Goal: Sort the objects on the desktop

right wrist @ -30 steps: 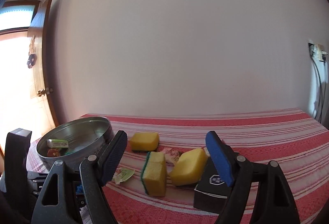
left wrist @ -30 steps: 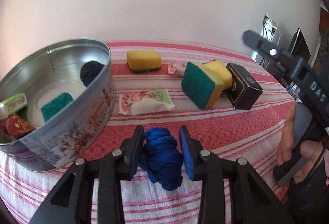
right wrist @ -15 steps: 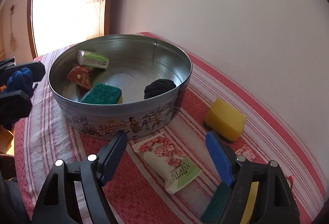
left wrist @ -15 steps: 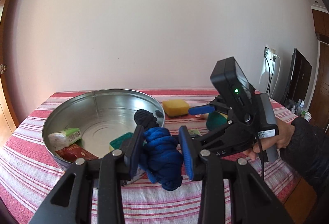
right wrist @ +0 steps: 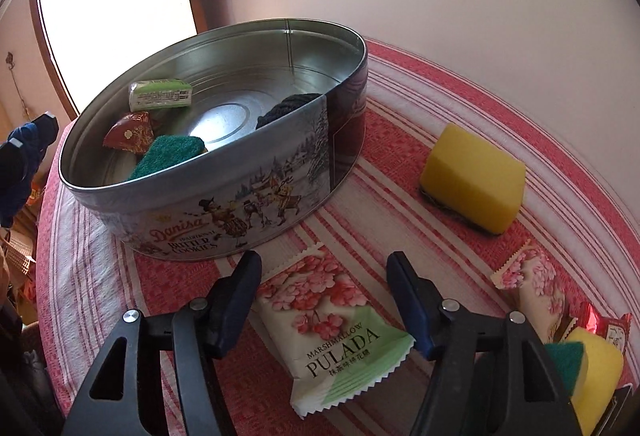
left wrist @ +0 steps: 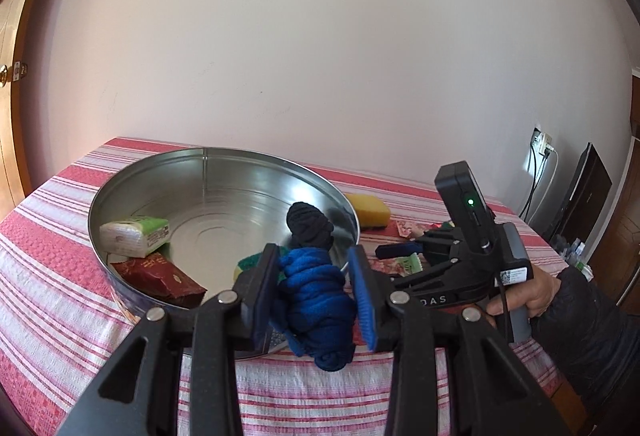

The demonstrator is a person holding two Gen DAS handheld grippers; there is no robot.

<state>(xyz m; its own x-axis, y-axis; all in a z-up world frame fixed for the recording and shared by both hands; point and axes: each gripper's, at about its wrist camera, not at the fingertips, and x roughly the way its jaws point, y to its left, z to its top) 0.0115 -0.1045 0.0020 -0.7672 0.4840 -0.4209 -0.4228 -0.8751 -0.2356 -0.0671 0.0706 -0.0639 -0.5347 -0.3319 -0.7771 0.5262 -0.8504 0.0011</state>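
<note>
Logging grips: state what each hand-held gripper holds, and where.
Left hand-held gripper: blue cloth bundle, pinched across its middle. Right hand-held gripper: nothing; jaws closing astride the marshmallow packet.

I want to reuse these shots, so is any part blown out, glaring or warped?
Right wrist view: the doorway at upper left is blown out white, and the cookie tin floor shows a bright reflection. Left wrist view: even light, no glare. Both views: fisheye bends the tablecloth stripes, with dark corners.

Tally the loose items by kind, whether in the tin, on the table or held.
Yellow-and-green scouring sponges: 3
Printed wrapped packets: 5
Knotted cloth balls: 2, the black cloth ball and the blue cloth ball in the left tongs
Total: 10
</note>
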